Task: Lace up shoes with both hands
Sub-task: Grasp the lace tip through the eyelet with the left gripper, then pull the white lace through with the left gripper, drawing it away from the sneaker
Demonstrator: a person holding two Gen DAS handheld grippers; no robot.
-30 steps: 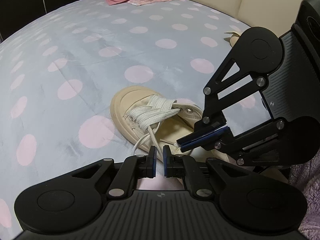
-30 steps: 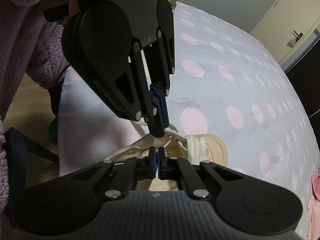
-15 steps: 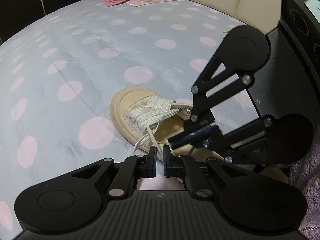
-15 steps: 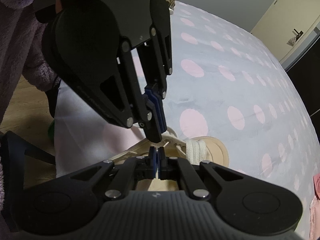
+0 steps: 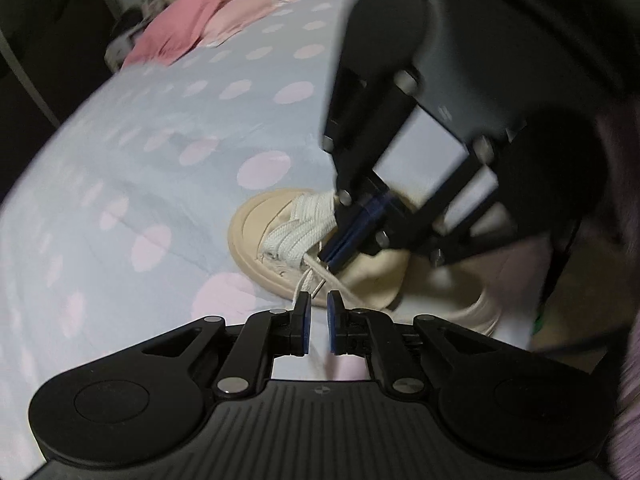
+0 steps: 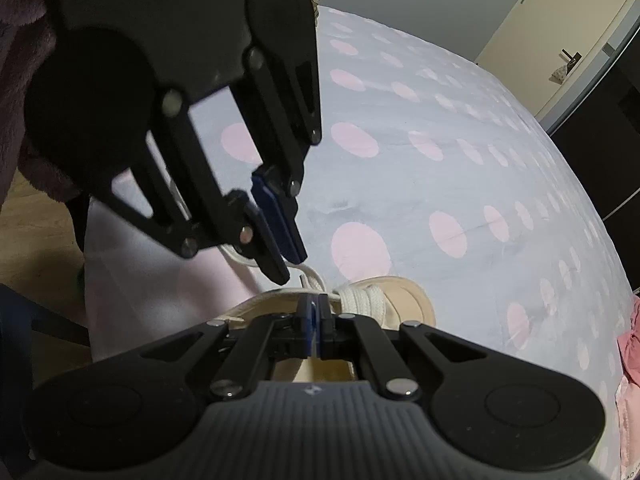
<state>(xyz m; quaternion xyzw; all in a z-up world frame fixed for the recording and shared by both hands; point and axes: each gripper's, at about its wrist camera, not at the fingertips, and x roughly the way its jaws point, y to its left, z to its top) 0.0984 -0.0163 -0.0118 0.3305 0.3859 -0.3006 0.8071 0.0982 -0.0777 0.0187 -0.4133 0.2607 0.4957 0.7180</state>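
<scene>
Left wrist view
Shoe: cream canvas, lying on the bedspread near its front edge, toe toward the far pillows.
Laces: flat white bands crossed over the front eyelets; loose strands trail toward the camera.
Left gripper: jaws parted by a narrow gap and opening; a loose lace strand runs down to the fingertips, but whether it lies between the pads cannot be told.
Right gripper: blurred, its blue pads pressed together above the shoe's tongue, tips at a lace strand.
Pillows: pink, at the bedspread's far edge.

Right wrist view
Right gripper: pads fully together, tips at the shoe's lace-up opening; a bit of white shows at the seam, but a grip on the lace cannot be confirmed.
Left gripper: reaches in from the upper left, tips just above a white lace loop.
Shoe: toe pointing right, near the bedspread's edge where it drops to the wooden floor.
Sleeve: purple fleece, upper left.
</scene>
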